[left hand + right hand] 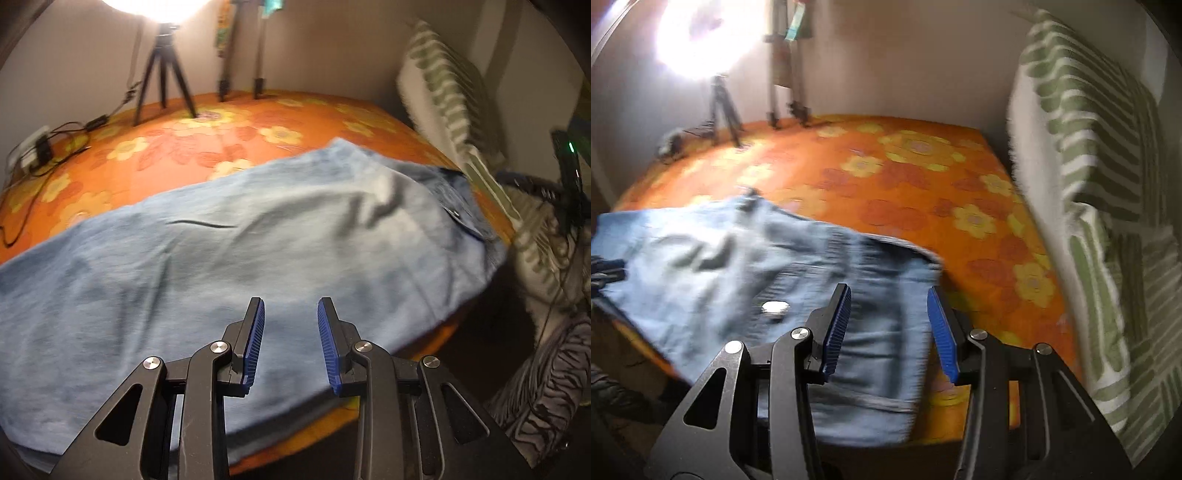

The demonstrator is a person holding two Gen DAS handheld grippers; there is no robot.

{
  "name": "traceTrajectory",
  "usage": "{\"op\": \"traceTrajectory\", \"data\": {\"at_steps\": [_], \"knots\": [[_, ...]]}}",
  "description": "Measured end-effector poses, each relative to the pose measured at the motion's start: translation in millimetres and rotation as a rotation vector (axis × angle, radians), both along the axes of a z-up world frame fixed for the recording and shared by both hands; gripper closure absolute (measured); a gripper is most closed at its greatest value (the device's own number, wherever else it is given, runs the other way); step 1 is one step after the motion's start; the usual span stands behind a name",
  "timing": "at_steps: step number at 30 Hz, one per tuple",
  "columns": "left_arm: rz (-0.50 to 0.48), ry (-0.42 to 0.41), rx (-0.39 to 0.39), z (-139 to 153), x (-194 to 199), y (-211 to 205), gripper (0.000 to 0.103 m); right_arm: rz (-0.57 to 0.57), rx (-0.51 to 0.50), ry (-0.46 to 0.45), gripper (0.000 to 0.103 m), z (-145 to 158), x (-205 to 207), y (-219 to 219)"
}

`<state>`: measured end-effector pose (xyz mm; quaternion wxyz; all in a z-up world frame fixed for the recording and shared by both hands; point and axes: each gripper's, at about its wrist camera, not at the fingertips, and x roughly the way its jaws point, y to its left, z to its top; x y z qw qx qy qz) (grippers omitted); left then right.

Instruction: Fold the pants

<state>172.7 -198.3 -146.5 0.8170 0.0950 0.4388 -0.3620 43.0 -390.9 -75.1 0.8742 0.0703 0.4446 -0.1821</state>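
Note:
Light blue denim pants (229, 251) lie spread across the orange flowered bed cover (177, 147), the waistband end at the right near the bed's edge. My left gripper (291, 314) is open and empty above the near edge of the pants. In the right wrist view the waistband end of the pants (798, 280) with a metal button (774, 306) lies below my right gripper (889, 302), which is open and empty over the waistband corner. The right gripper shows at the far right of the left wrist view (569, 177).
A bright lamp on a black tripod (162, 74) and other tripod legs (240, 55) stand at the far side of the bed. Cables and a power strip (33, 151) lie at the far left. A green-striped white cushion (1089, 184) leans at the right.

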Motion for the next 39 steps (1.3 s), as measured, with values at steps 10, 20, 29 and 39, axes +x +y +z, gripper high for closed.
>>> {"op": "traceTrajectory", "data": {"at_steps": [10,20,29,39], "knots": [[-0.011,0.05,0.039,-26,-18,2,0.075,0.172,0.128,0.0,0.059,-29,94,57],[0.121,0.043,-0.042,-2,-28,65,0.075,0.229,0.197,-0.028,0.059,-30,113,83],[0.558,-0.013,-0.137,33,14,221,0.064,0.461,0.202,-0.025,0.059,-22,129,173],[1.06,0.084,-0.222,21,35,417,0.06,0.825,0.186,0.022,0.058,-36,157,319]]}}
